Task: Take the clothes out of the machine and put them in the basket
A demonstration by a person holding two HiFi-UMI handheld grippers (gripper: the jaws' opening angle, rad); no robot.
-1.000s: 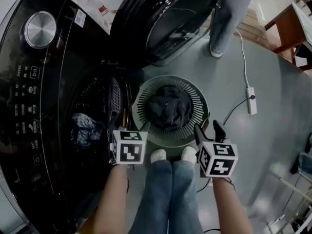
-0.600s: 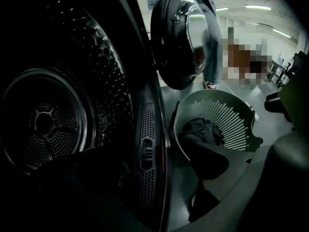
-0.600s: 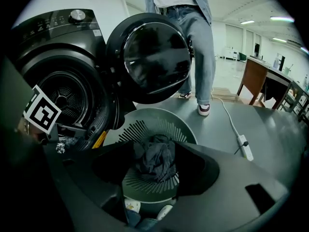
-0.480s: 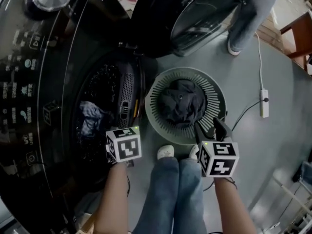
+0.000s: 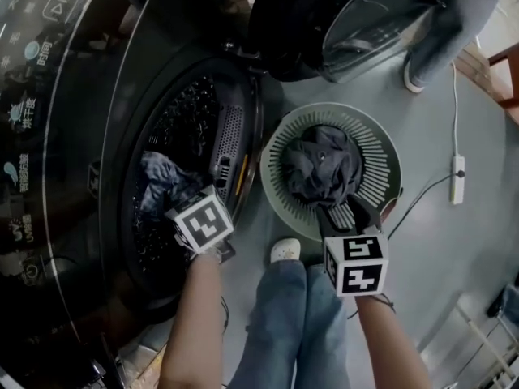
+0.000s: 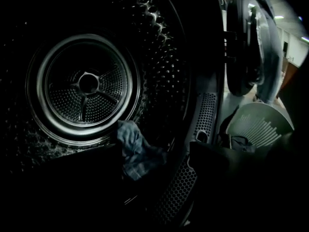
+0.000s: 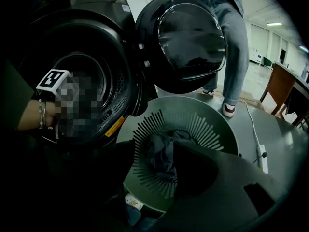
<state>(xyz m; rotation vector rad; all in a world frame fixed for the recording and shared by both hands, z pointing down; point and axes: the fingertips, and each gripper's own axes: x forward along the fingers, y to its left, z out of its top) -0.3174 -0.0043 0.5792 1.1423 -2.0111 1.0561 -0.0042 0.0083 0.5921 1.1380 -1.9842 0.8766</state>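
The black washing machine's drum [image 5: 190, 120] stands open, its round door [image 5: 340, 14] swung out to the right. A crumpled blue-grey cloth [image 5: 165, 181] lies at the drum's bottom [image 6: 131, 148]. My left gripper [image 5: 188, 203] reaches into the opening just short of that cloth, jaws open [image 6: 154, 151] with the cloth ahead between them. The pale green slotted basket [image 5: 381, 148] sits on the floor beside the machine and holds dark clothes [image 5: 324, 164]. My right gripper [image 5: 350, 215] hovers over the basket's near rim, open and empty [image 7: 152, 153].
A person in jeans [image 5: 454, 23] stands beyond the door. A white power strip [image 5: 458, 178] and its cable lie on the floor right of the basket. A wooden table [image 7: 285, 88] stands far right. My own legs and shoes [image 5: 285, 251] are below the basket.
My left gripper has swung left from in front of the basket into the drum opening and rolled. The right gripper has drifted slightly toward the basket's near rim.
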